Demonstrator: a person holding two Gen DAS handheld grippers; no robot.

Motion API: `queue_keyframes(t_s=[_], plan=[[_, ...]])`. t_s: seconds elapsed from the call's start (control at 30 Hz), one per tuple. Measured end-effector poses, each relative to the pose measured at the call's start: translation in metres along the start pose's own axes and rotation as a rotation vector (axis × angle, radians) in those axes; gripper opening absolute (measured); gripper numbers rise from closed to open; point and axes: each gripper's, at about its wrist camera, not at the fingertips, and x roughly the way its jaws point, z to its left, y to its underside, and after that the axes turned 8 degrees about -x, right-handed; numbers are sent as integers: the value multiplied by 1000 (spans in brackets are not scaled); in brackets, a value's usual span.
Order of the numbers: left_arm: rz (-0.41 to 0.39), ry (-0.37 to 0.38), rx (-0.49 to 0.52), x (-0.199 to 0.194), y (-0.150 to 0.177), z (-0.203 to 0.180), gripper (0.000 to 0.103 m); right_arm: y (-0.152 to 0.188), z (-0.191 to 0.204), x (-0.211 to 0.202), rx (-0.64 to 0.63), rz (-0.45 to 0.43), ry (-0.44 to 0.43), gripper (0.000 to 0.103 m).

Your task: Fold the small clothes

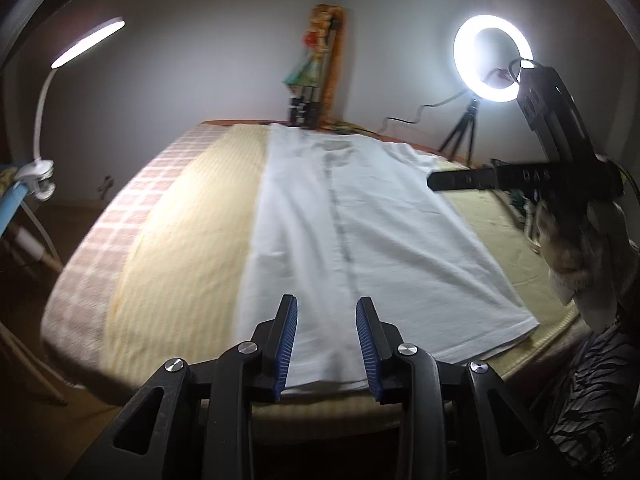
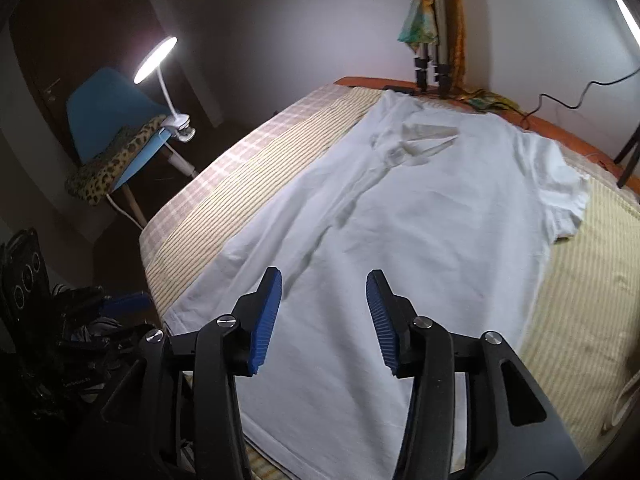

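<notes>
A white collared shirt [image 1: 360, 216] lies flat on the yellow striped table cover [image 1: 188, 232], collar at the far end; its left side looks folded in to a straight edge. My left gripper [image 1: 327, 308] is open and empty above the shirt's near hem. The right gripper's body [image 1: 532, 178] shows at the right of the left wrist view, above the shirt's right sleeve. In the right wrist view the shirt [image 2: 420, 216] fills the middle, its right sleeve [image 2: 568, 196] spread out. My right gripper [image 2: 325, 286] is open and empty above the shirt's lower body.
A ring light on a tripod [image 1: 493, 58] stands at the far right corner. A clip lamp [image 2: 160, 64] is fixed to a blue chair [image 2: 108, 108] on the left. A tripod with colourful cloth [image 2: 432, 20] stands at the table's far edge. A cable [image 2: 560, 100] runs there.
</notes>
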Motion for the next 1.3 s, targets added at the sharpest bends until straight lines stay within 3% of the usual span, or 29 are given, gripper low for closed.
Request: queue_keyframes(t_s=[0.27,0.4,0.57,0.7,0.97,1.17,1.3], plan=[[47,121,124,32,7,-87,31,19,-102,-53,202,-59,55,54],[103,176,177,53,18,-129,33,29,-148,-60,265,-50,96,56],[174,232,234,73,33,-172,39,40,-195,-58,358,-48,78,60],[224,229,293,87,48,-198,40,48,-229,-51,437,-60,51,60],[283,200,312,111,56,-215,42,39,-283,-16,586,-75,11,60],[275,183,317,118,52,-215,30,15,-314,7,593,-78,86,61],[276,191,291,121,47,-210,8,3,-322,21,571,-67,115,65]])
